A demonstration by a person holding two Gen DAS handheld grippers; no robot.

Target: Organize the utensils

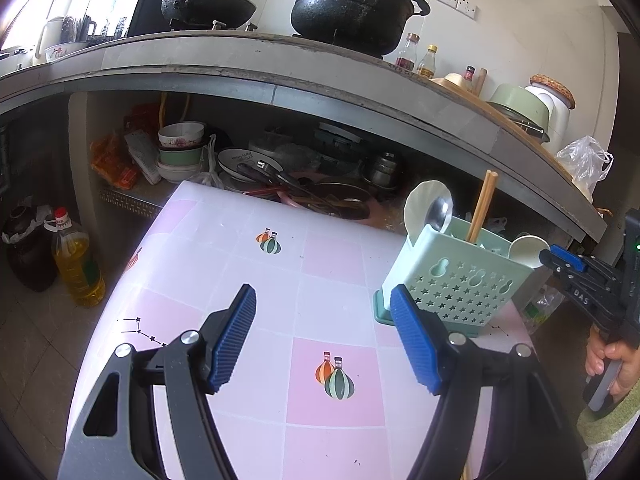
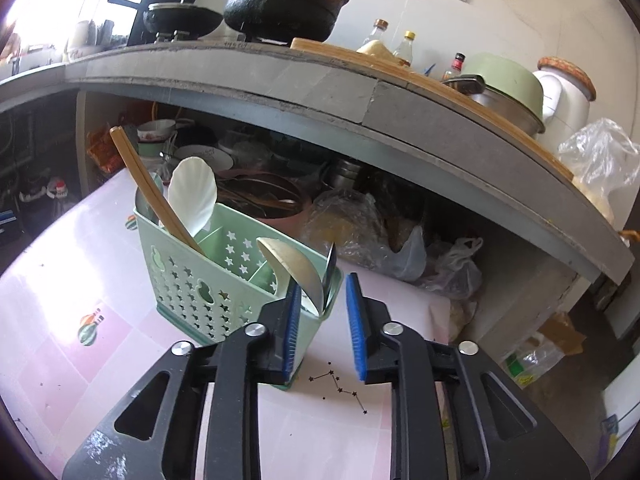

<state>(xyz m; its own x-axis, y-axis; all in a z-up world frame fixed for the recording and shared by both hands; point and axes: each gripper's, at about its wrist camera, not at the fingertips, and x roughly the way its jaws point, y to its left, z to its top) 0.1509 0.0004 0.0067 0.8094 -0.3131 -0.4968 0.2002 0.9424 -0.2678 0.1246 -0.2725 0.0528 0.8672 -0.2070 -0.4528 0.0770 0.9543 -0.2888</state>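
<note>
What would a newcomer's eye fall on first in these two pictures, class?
Probably the mint-green utensil caddy on the pink checked tablecloth, holding chopsticks, a white shell-shaped spoon and a metal spoon. Next, the blue-padded right gripper, open and empty beside the caddy's corner. Behind, a big blackened pot sits on the grey counter.

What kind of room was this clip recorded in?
Most likely a home kitchen: a blackened stockpot and wok sit on a concrete counter, with stacked bowls stored underneath.
</note>
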